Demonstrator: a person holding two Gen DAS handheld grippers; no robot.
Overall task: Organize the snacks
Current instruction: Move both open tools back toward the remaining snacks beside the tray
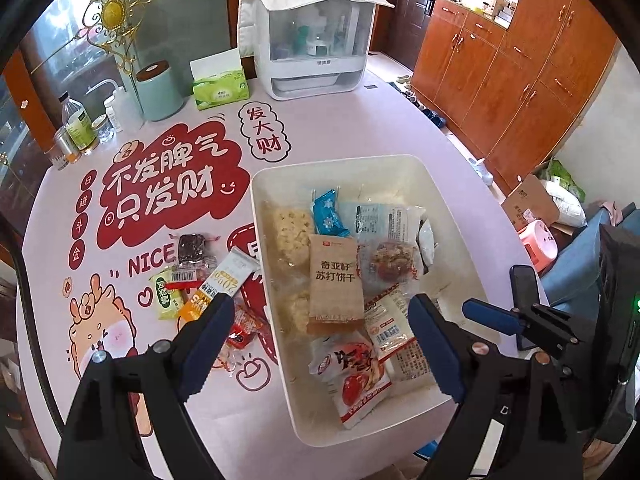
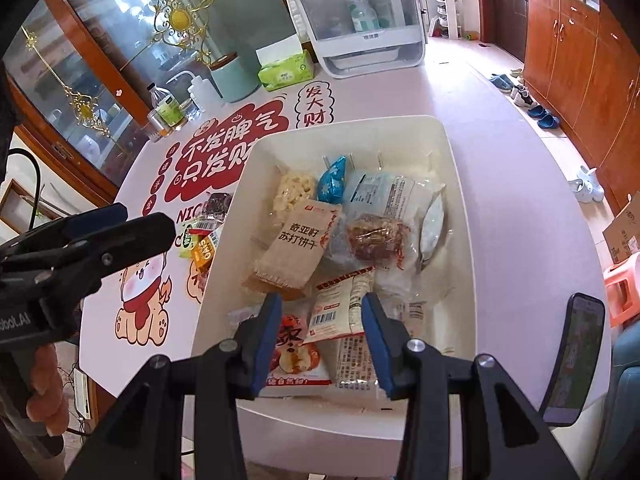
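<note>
A white bin (image 1: 332,162) (image 2: 348,124) on the pink table holds several snack packets: a brown cracker packet (image 1: 334,280) (image 2: 292,248), a blue candy (image 1: 330,216), rice puffs (image 1: 290,232), a red-and-white packet (image 1: 352,376) and a barcoded white packet (image 2: 340,312). My left gripper (image 1: 320,300) hangs open and wide over the bin's near left part, gripping nothing. My right gripper (image 2: 322,300) is open above the barcoded packet, its pads clear of it. Left of the bin, loose snacks lie on the table: a dark bar (image 1: 192,248), a white stick (image 1: 236,272) and a green packet (image 1: 166,300).
At the table's far side stand a white lidded appliance (image 1: 308,40), a green tissue pack (image 1: 220,88), a mint canister (image 1: 160,92) and bottles (image 1: 80,124). A phone (image 2: 576,360) lies right of the bin near the table's edge. Wooden cabinets (image 1: 520,80) and shoes are beyond.
</note>
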